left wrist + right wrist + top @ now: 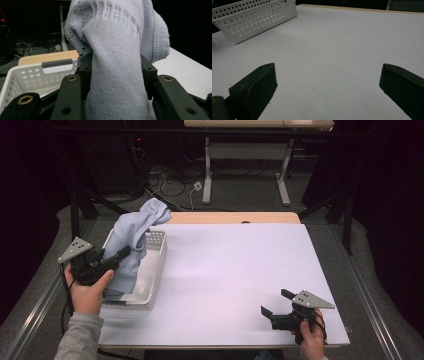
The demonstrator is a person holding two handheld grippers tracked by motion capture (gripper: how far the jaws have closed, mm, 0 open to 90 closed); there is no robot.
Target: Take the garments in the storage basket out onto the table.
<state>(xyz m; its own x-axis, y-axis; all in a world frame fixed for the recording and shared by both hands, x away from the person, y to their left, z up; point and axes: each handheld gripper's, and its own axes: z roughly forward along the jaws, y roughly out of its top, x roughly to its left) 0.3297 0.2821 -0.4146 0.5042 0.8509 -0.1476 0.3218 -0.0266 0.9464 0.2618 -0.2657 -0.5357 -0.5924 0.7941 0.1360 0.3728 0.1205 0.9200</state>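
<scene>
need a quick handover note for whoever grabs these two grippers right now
Left gripper: shut on the light blue garment, holding it lifted above the white basket at the table's left edge.
Right gripper: open, holding nothing, low over the white table near its front right corner.
Done: garment gripped and raised, its lower end in the basket.
Left: probably carry it clear of the basket and lay it on the open table; the right gripper is free to help.

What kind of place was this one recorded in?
Probably a lab or recording workspace, not a home: a white-topped table ringed by dark curtains, loose cables on the floor behind it, and a second desk's white legs beyond.
</scene>
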